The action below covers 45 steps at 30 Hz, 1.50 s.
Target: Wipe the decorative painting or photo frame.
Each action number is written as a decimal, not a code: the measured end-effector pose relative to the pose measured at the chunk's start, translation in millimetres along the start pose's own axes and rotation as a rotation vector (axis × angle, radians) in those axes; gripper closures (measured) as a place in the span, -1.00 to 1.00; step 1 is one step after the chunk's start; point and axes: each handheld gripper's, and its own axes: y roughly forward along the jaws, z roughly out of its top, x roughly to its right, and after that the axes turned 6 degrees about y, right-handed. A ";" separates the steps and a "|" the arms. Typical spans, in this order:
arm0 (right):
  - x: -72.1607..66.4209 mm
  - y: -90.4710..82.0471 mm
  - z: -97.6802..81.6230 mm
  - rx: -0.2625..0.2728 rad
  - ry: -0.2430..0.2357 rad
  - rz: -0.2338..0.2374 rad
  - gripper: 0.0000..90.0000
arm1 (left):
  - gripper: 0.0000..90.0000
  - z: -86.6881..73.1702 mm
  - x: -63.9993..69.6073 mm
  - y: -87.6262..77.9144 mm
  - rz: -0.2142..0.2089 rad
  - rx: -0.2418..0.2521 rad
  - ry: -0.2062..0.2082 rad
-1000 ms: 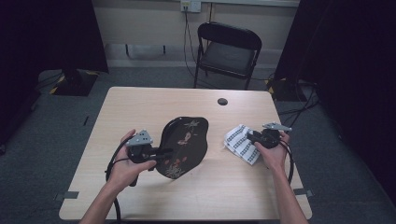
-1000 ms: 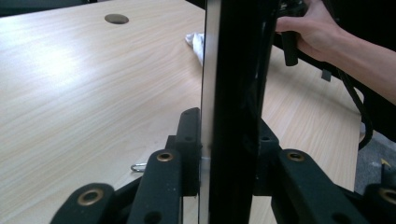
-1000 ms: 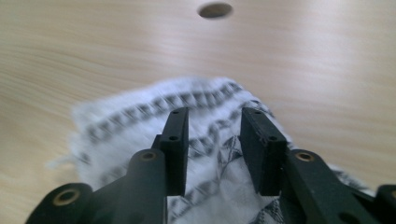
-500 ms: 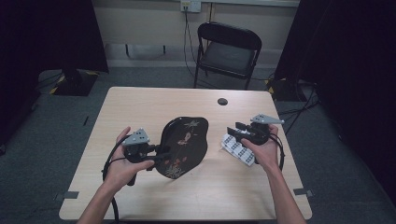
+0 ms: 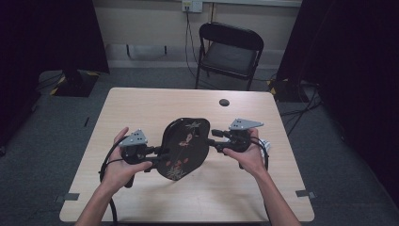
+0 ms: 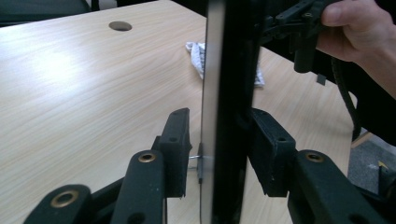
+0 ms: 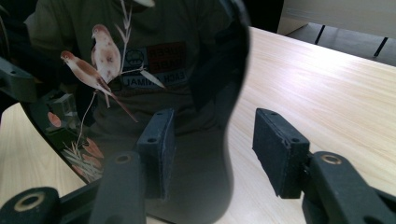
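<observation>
A black lacquer tray (image 5: 186, 146) painted with birds and flowers stands tilted up on edge at the table's middle. My left gripper (image 5: 160, 153) is at its left rim. In the left gripper view the tray (image 6: 229, 93) runs edge-on between the jaws; one pad touches its back and the other stands a little off its face, the jaws having just been closing. My right gripper (image 5: 212, 139) is at the right rim. Its jaws, which have just been opening, straddle the tray's rim (image 7: 233, 93) without pressing on it. A striped white cloth (image 6: 198, 51) lies behind the right hand.
The light wooden table (image 5: 141, 108) has a dark round cable hole (image 5: 224, 102) near its far edge. A black folding chair (image 5: 230, 52) stands beyond the table. Dark curtains hang at both sides of the room.
My right gripper has left the striped cloth on the table and moved left and up to the tray's right rim. The left hand has stayed where it was.
</observation>
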 end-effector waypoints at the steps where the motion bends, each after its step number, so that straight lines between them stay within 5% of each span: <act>1: -1.1 2.0 -0.2 -0.004 -0.001 0.006 0.09 | 0.37 -1.3 -1.6 0.1 0.003 -0.001 -0.001; 13: -3.4 11.7 -4.2 -0.036 0.006 -0.002 0.11 | 0.28 -6.9 -10.6 -2.6 0.012 -0.007 -0.047; 30: -9.7 19.7 -6.7 -0.088 -0.021 0.049 0.29 | 0.35 -18.5 -27.1 -6.1 0.070 -0.028 -0.098; 45: -7.3 28.8 -11.1 -0.096 -0.010 0.052 0.33 | 0.29 -29.8 -40.8 -4.2 0.067 -0.029 -0.151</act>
